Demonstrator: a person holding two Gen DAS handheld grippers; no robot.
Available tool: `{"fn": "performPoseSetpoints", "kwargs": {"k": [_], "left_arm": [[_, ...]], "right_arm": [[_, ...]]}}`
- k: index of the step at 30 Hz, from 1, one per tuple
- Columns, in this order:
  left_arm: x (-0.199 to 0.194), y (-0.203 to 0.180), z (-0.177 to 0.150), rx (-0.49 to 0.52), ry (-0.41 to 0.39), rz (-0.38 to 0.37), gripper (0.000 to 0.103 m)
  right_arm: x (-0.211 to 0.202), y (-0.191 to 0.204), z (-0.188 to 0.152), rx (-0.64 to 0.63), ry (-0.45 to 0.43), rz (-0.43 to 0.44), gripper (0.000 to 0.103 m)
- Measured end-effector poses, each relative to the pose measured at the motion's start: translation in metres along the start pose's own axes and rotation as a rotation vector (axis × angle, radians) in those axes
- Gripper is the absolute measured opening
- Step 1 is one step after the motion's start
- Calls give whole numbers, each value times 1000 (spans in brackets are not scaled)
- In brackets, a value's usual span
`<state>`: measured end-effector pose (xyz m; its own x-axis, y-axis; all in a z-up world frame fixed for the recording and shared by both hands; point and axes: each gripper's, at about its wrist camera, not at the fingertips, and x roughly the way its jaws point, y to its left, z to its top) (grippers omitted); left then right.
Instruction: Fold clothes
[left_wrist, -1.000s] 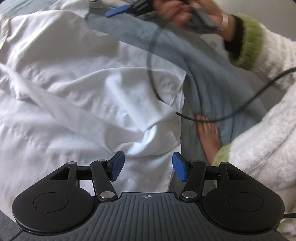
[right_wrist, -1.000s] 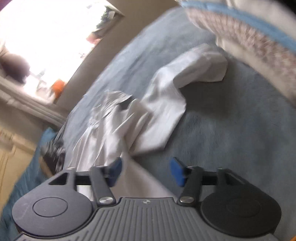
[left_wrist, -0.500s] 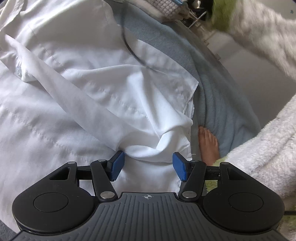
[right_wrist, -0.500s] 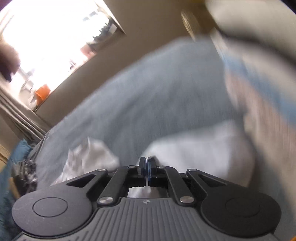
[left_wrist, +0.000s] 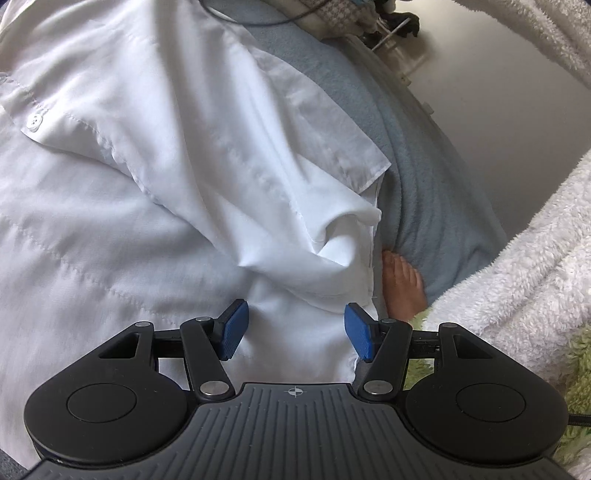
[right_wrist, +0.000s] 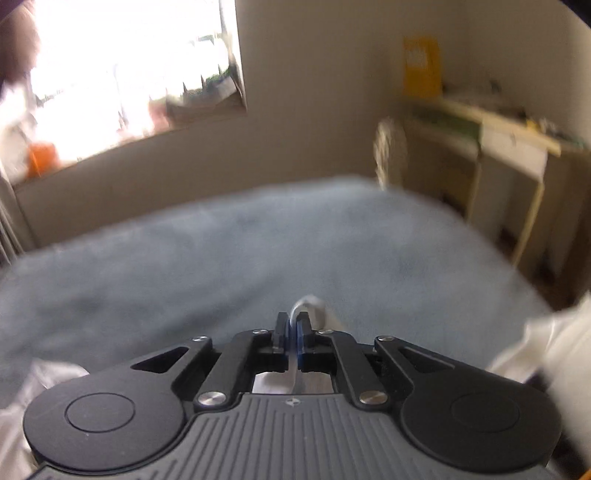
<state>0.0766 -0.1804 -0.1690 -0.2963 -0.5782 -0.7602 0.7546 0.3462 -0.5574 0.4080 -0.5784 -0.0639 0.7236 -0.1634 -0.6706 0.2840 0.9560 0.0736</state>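
Left wrist view looks down on a white button-up shirt (left_wrist: 155, 177) spread over a grey-blue blanket (left_wrist: 424, 177) on a bed. The left hand-held gripper (left_wrist: 295, 328) hangs just above the near part of the shirt, its blue pads spread wide with nothing between them; a rumpled fold at the shirt's right edge lies just beyond the pads. A white button (left_wrist: 34, 120) shows on a cuff at far left. To the right, a bare foot (left_wrist: 402, 284) rests beside the blanket's edge, next to a fluffy white robe (left_wrist: 517, 280).

Right wrist view, blurred, shows what the other cannot: the right hand-held gripper (right_wrist: 293, 326) pressed together, pinching a small fold of white shirt fabric (right_wrist: 308, 304). Beyond it stretches bare blanket (right_wrist: 221, 251), then a bright window (right_wrist: 122, 74) and a pale desk (right_wrist: 509, 147) at far right.
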Motion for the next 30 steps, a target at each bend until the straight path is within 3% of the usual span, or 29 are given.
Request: {"fn": "performPoseSetpoints", "kwargs": {"k": [1, 2, 4, 8, 11, 12, 15, 18, 21, 24, 28, 30], "left_arm": [[0, 0, 0, -2, 0, -2, 57], [0, 1, 0, -3, 0, -3, 58], [-2, 2, 0, 0, 0, -5, 57], [2, 2, 4, 10, -2, -1, 58], [3, 0, 5, 11, -7, 13, 58], [2, -1, 4, 8, -11, 19, 58], [0, -1, 1, -9, -27, 42, 58], [-3, -4, -2, -23, -38, 78, 58], [-5, -6, -4, -37, -49, 113, 58], [-11, -8, -5, -46, -61, 161, 58], [-21, -9, -5, -65, -102, 214, 58], [-27, -12, -3, -74, -137, 228, 58]], "right_arm": [[9, -2, -3, 10, 46, -36, 27], [13, -6, -8, 25, 79, -65, 47], [11, -17, -18, 63, 101, -91, 49], [-13, -35, -18, 99, 113, -64, 49], [-56, -40, -16, 124, 87, 14, 52], [-73, -42, -18, 128, 71, 46, 54], [-145, -45, -32, 95, -32, 159, 73], [-217, -48, -51, 22, -143, 249, 83], [-275, -53, -77, -102, -211, 303, 84], [-315, -57, -111, -213, -186, 360, 83], [-330, -45, -173, -320, -9, 456, 83], [-333, -37, -206, -378, 83, 499, 74]]}}
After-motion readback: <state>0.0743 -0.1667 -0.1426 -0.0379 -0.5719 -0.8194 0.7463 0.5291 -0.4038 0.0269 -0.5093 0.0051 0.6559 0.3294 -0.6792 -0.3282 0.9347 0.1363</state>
